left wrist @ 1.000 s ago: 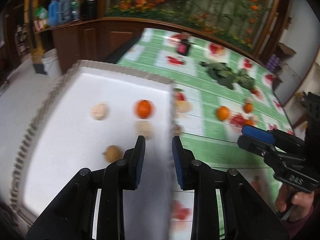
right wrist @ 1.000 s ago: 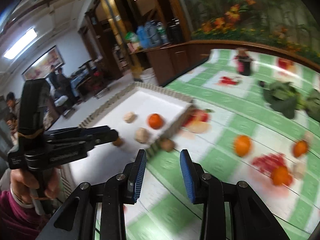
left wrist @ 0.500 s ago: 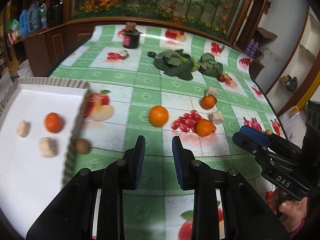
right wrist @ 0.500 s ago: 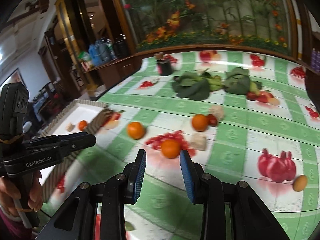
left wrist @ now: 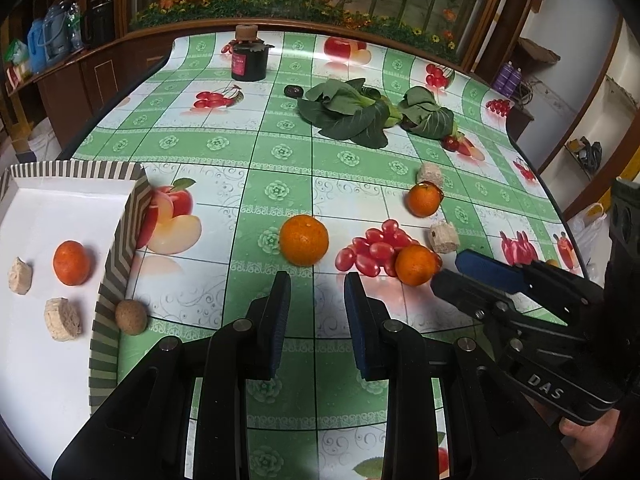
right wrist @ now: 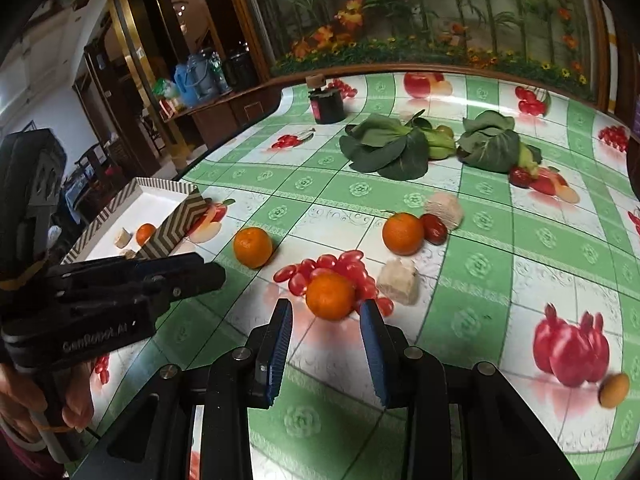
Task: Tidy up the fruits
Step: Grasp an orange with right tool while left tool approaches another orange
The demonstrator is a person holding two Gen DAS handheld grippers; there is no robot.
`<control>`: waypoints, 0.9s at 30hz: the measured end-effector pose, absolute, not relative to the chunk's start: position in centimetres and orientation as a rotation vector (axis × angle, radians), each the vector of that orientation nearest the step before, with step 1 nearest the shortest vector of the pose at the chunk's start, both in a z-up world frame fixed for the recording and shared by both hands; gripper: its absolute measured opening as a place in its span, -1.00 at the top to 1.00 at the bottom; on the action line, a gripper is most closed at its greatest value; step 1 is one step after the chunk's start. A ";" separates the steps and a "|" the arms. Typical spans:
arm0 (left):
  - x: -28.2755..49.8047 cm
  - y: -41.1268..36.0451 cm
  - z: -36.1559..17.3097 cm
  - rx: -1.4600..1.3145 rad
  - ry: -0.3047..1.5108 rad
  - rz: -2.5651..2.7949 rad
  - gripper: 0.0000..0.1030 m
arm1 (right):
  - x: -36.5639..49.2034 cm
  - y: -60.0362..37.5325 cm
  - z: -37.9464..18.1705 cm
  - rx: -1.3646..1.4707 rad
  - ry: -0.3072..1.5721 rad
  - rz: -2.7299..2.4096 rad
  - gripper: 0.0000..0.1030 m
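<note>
Three oranges lie on the green fruit-print tablecloth: one in the middle [left wrist: 304, 240], one near the cherry tomatoes [left wrist: 415, 264] and one farther back [left wrist: 423, 199]. A white tray [left wrist: 120, 240] at the left holds another orange [left wrist: 71, 262] and two beige chunks. A brown round fruit [left wrist: 131, 317] lies just outside the tray wall. My left gripper [left wrist: 314, 292] is open and empty, just short of the middle orange. My right gripper [right wrist: 326, 320] is open and empty, its tips on either side of the near orange [right wrist: 330, 295].
Red cherry tomatoes [right wrist: 340, 266] lie in a pile behind the near orange. Beige chunks [right wrist: 398, 276] and a red date [right wrist: 434, 229] lie among the oranges. Leafy greens [left wrist: 352, 112] and a dark jar [left wrist: 249, 58] stand farther back. A small orange fruit [right wrist: 612, 390] lies at right.
Both grippers have swung from the tray to the right over the table. The left now faces the middle orange; the right has closed in on the near orange.
</note>
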State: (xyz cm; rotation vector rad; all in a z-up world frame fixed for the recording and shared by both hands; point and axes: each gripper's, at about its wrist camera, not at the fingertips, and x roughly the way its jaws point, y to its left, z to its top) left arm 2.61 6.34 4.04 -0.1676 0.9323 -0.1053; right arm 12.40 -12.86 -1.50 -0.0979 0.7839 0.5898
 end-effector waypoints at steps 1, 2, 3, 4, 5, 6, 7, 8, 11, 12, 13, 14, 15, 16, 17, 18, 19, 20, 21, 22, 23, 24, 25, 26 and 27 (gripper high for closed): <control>2.7 6.5 4.0 -0.173 0.936 -0.105 0.50 | 12.7 -12.6 -1.6 -0.105 0.784 0.584 0.34; 2.7 6.5 3.9 -0.175 0.938 -0.105 0.50 | 12.9 -12.4 -1.7 -0.115 0.787 0.577 0.34; 2.7 6.6 3.9 -0.176 0.940 -0.106 0.50 | 13.1 -12.2 -1.8 -0.122 0.791 0.575 0.34; 2.7 6.5 3.9 -0.176 0.943 -0.108 0.50 | 13.3 -12.0 -1.9 -0.124 0.794 0.577 0.34; 2.6 6.5 3.8 -0.177 0.946 -0.111 0.50 | 13.4 -11.9 -2.0 -0.125 0.798 0.579 0.34; 2.5 6.4 3.8 -0.177 0.951 -0.118 0.50 | 13.6 -11.8 -2.2 -0.128 0.802 0.580 0.34; 2.4 6.4 3.8 -0.178 0.955 -0.122 0.50 | 13.7 -11.6 -2.3 -0.135 0.806 0.578 0.34; 2.4 6.4 3.8 -0.178 0.957 -0.124 0.51 | 13.9 -11.5 -2.5 -0.144 0.809 0.572 0.34; 2.1 6.3 3.9 -0.179 0.957 -0.127 0.50 | 14.2 -11.3 -2.9 -0.149 0.821 0.569 0.34; 2.1 6.3 4.0 -0.180 0.956 -0.127 0.50 | 14.3 -11.1 -3.1 -0.150 0.826 0.572 0.34; 2.0 6.3 4.1 -0.178 0.958 -0.127 0.50 | 14.3 -11.0 -3.3 -0.157 0.830 0.572 0.34; 1.9 6.3 4.1 -0.177 0.960 -0.127 0.50 | 14.4 -10.8 -3.4 -0.165 0.832 0.570 0.34; 1.9 6.3 4.2 -0.176 0.965 -0.129 0.50 | 14.5 -10.7 -3.6 -0.171 0.833 0.568 0.34; 1.8 6.3 4.2 -0.178 0.969 -0.132 0.50 | 14.5 -10.7 -3.6 -0.167 0.826 0.570 0.34; 1.7 6.3 4.2 -0.181 0.973 -0.135 0.50 | 14.5 -10.8 -3.6 -0.156 0.823 0.571 0.34; 1.7 6.4 4.2 -0.181 0.977 -0.138 0.50 | 14.6 -11.0 -3.6 -0.142 0.822 0.575 0.34; 1.6 6.4 4.3 -0.178 0.979 -0.139 0.50 | 14.7 -11.1 -3.6 -0.135 0.824 0.577 0.34; 1.5 6.3 4.4 -0.174 0.980 -0.137 0.50 | 14.6 -11.1 -3.6 -0.133 0.823 0.576 0.36; 1.5 6.4 4.4 -0.168 0.980 -0.135 0.50 | 14.6 -11.3 -3.6 -0.132 0.824 0.575 0.40; 1.4 6.4 4.5 -0.165 0.980 -0.133 0.50 | 14.5 -11.4 -3.6 -0.130 0.825 0.573 0.40; 1.4 6.4 4.6 -0.164 0.982 -0.134 0.50 | 14.5 -11.4 -3.6 -0.123 0.828 0.574 0.40; 1.3 6.4 4.8 -0.167 0.984 -0.138 0.50 | 14.5 -11.6 -3.5 -0.115 0.832 0.575 0.41; 1.3 6.5 4.9 -0.166 0.986 -0.143 0.50 | 14.5 -11.7 -3.5 -0.106 0.836 0.575 0.41; 1.3 6.4 5.0 -0.162 0.988 -0.144 0.50 | 14.4 -11.8 -3.5 -0.102 0.838 0.574 0.41; 1.4 6.4 5.1 -0.159 0.990 -0.145 0.50 | 14.4 -11.9 -3.5 -0.100 0.839 0.573 0.41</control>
